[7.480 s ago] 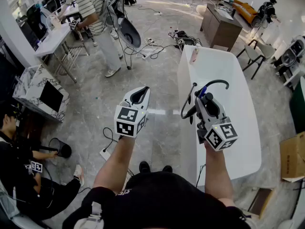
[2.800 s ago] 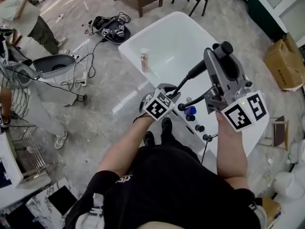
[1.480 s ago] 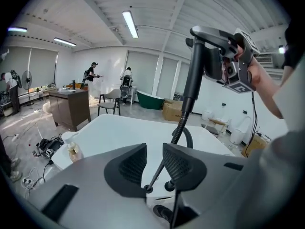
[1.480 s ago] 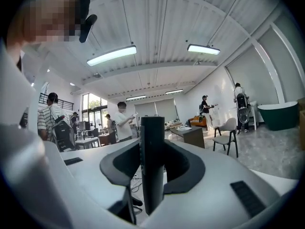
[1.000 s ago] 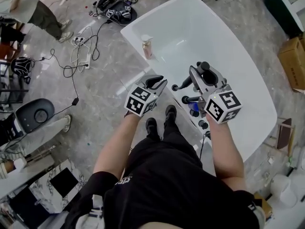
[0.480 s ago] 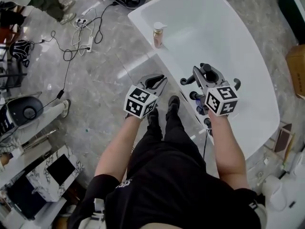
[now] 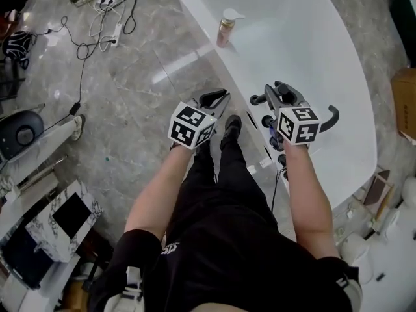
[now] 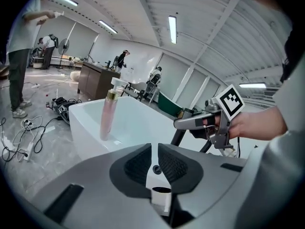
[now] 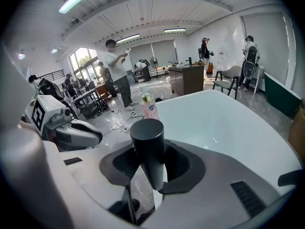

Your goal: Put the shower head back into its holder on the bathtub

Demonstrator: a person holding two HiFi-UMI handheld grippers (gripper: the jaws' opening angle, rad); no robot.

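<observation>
Shower head (image 9: 147,140) gripped between jaws of right tool (image 7: 281,97).

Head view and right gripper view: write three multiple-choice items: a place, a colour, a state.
1. The pink bottle stands: A on the rim of the bathtub; B on the floor; C in a box.
2. The bathtub is: A black; B white; C green.
3. The right gripper is: A open, empty; B shut on the bottle; C shut on the shower head.
A: its base rests on the rim. B: the whole shell is white. C: the shower head sits clamped between the jaws.
</observation>
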